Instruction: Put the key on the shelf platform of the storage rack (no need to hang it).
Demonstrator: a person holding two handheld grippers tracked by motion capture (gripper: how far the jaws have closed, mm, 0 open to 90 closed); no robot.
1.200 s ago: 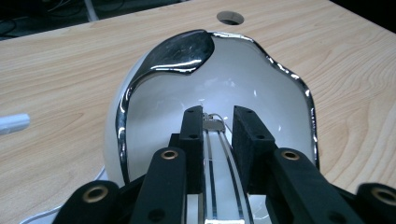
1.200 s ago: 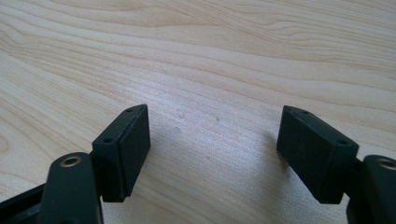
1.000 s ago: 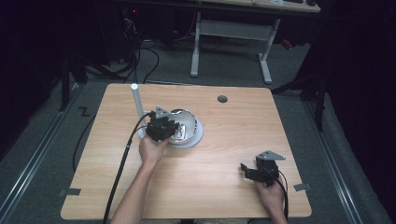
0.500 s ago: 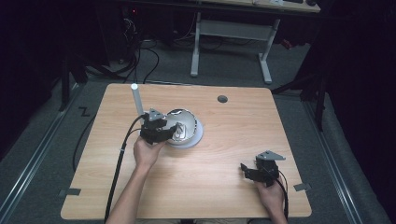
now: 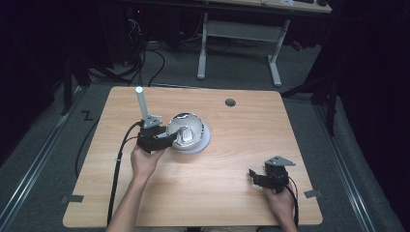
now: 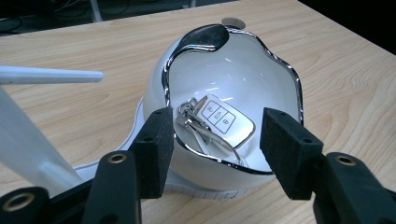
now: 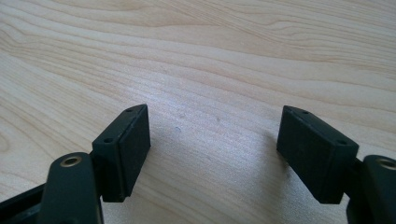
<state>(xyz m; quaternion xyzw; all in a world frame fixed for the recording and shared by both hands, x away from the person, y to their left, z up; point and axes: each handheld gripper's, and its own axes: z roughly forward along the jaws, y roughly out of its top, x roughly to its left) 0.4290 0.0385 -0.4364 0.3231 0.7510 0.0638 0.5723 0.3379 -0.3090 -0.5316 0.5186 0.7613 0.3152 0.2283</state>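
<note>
Compared with a second ago, the left gripper (image 5: 167, 140) has drawn back toward the table's left edge and now sits at the near-left rim of the bowl instead of over it; the white-and-chrome bowl (image 5: 191, 128) has also tipped, its opening now turned toward that gripper. The right gripper (image 5: 256, 178) has not moved.

Nearest the person, the right hand (image 5: 280, 199) holds the right gripper low over the light wooden table (image 5: 217, 188) near its front right corner. In the right gripper view its jaws stand wide apart with bare wood between them, gripping nothing.

Farther in, at the table's left centre, the left hand (image 5: 145, 159) holds the left gripper. In the left gripper view its jaws are spread wide on either side of the bowl's near rim (image 6: 219, 161); one pad lies close against the bowl's outer wall, and I cannot tell if it touches. They have not closed on anything.

Inside the tilted bowl lies a white car key fob with a chrome edge and key ring (image 6: 222, 119) (image 5: 184, 135), resting on the lower inner wall near the rim. Its long axis runs diagonally in the left gripper view, ring end toward the left jaw, buttons facing up.

Under the bowl sits a white round base (image 5: 203, 144). Beyond, a white upright rod with a grey bracket (image 5: 143, 107) stands just left of the bowl, and a dark round grommet hole (image 5: 230, 102) lies near the table's far edge.
</note>
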